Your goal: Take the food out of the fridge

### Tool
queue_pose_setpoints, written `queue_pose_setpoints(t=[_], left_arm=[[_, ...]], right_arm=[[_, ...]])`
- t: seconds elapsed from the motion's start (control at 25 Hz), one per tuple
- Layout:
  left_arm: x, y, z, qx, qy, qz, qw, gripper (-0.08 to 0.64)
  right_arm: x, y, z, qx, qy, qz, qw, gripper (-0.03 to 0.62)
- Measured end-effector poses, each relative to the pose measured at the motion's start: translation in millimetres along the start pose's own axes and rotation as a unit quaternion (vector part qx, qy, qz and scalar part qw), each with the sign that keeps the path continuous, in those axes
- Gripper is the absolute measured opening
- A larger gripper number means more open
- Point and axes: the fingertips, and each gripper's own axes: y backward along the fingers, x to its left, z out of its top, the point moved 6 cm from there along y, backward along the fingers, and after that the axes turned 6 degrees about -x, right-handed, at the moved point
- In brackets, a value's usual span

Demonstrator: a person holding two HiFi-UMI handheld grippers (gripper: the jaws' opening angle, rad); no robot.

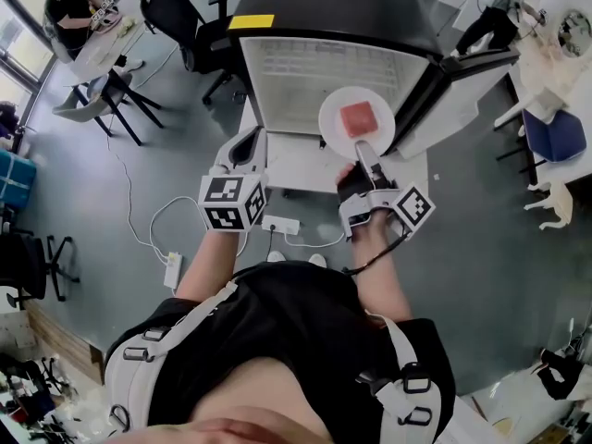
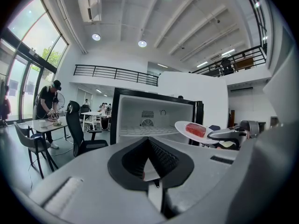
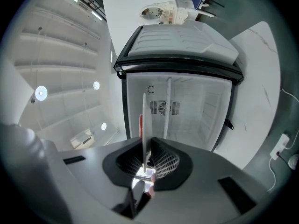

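A white plate [image 1: 343,139] carries a red slab of food [image 1: 358,117] just in front of the open fridge [image 1: 277,81]. My right gripper [image 1: 362,148] is shut on the plate's near rim. In the right gripper view the plate [image 3: 145,125] stands edge-on between the pads, with the food [image 3: 139,125] on its left face. My left gripper [image 1: 249,144] hovers beside it at the fridge's front, shut and holding nothing. In the left gripper view the plate [image 2: 187,123] with the food [image 2: 195,129] shows to the right, before the bare fridge shelf [image 2: 140,130].
The fridge door [image 1: 458,95] hangs open on the right. A power strip [image 1: 279,225] with cables lies on the floor below the fridge. Black office chairs [image 1: 180,17] and a person at a table [image 1: 74,12] are at the far left.
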Motion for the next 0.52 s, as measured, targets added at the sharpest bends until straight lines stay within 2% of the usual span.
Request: queue_pose_setpoints(t=[0.52], left_arm=[[2.3,-5.4,-1.5,0.000,-0.004,0.004,1.0000,-0.002]], right_arm=[[-5.4,-5.9,5.0,-0.007,-0.010,-0.007,1.000,0.035]])
